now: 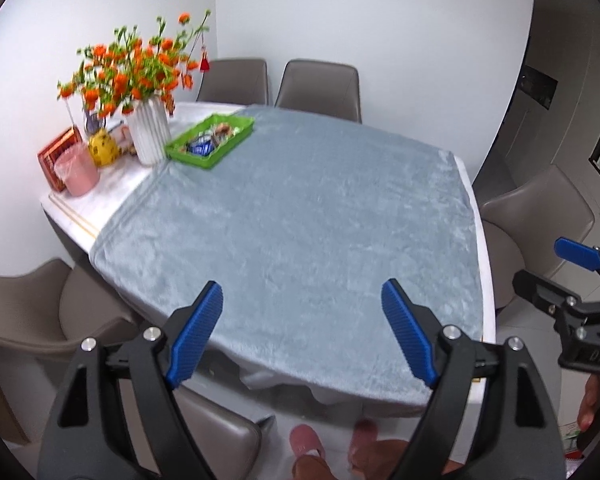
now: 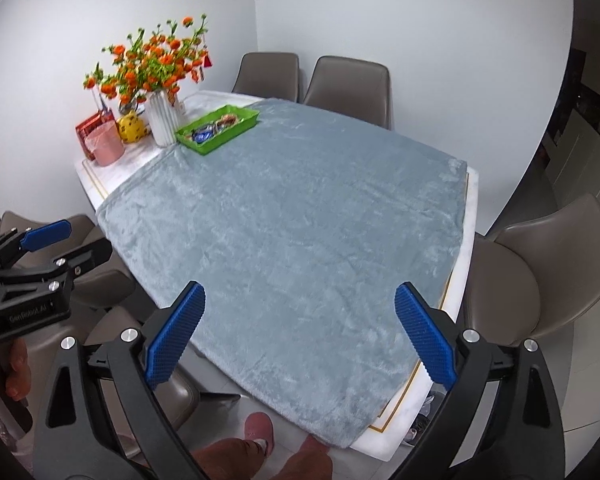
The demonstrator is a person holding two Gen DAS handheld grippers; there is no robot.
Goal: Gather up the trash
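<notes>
Trash: the only candidates I can see are wrappers lying in the green tray [image 1: 210,142], at the far left of the surface [image 1: 80,216]. One blue wrapper [image 1: 201,147] sits at the tray's near end; the rest is too blurred to name. The grey cloth [image 1: 300,220] between me and the tray is bare.

Tray's long axis runs from near-left to far-right, just beside the white vase [image 1: 148,136] of orange flowers. Pink cup [image 1: 78,172], yellow mug and red box stand left of the vase.

Left claw [image 1: 302,330]: jaws wide apart, nothing between them. Right claw [image 2: 300,330]: same, empty. Both hang over the near edge, pointing down across the cloth, well apart from the tray.

Tray lies ahead and to the left of both claws. My judgement: left claw is nearer and should reach along the tray's long axis.
</notes>
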